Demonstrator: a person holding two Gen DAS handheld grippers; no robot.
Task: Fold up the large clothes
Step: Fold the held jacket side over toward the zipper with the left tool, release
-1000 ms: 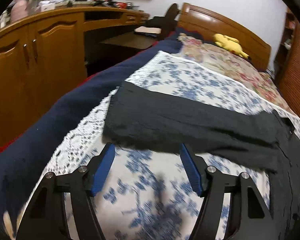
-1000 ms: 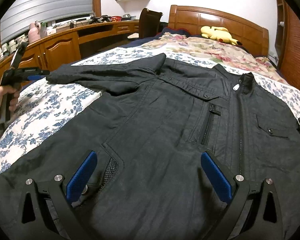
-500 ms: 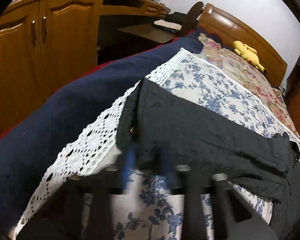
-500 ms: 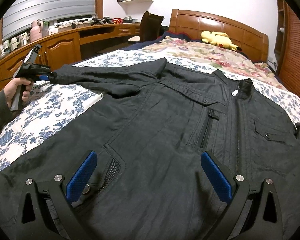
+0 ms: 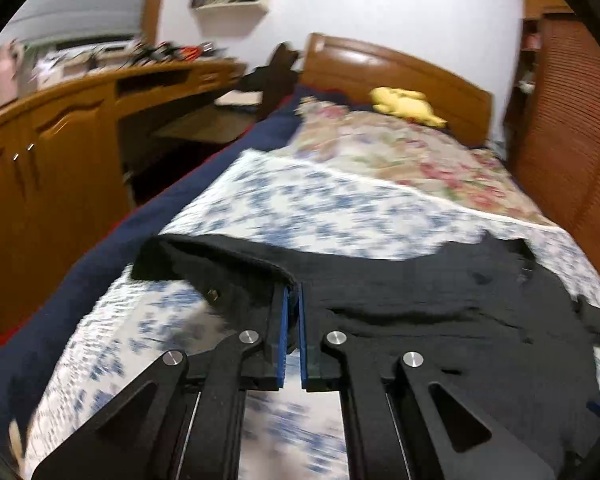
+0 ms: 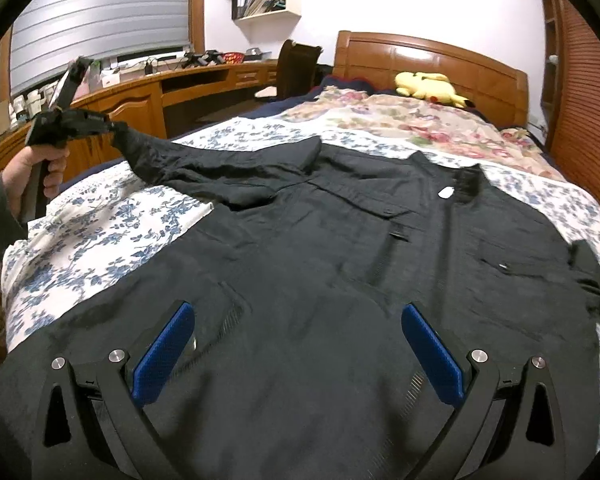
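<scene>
A black jacket (image 6: 340, 264) lies front up on the bed, zipped, collar toward the headboard. My left gripper (image 5: 293, 292) is shut on the cuff of the jacket's sleeve (image 5: 228, 268) and holds it lifted off the bedspread. In the right wrist view the left gripper (image 6: 108, 126) is at the far left with the sleeve (image 6: 204, 160) stretched up to it. My right gripper (image 6: 296, 320) is open and empty, just above the jacket's lower front near the hem.
A blue-flowered bedspread (image 6: 100, 232) covers the bed, with a floral quilt (image 6: 400, 120) and a yellow plush toy (image 6: 428, 84) by the wooden headboard (image 6: 432, 56). A wooden desk and cabinets (image 5: 52, 140) run along the left; a slatted wardrobe (image 5: 572, 128) stands right.
My left gripper moved onto the sleeve cuff, closed on it and lifted it off the bed. My right gripper stayed open over the jacket's lower front.
</scene>
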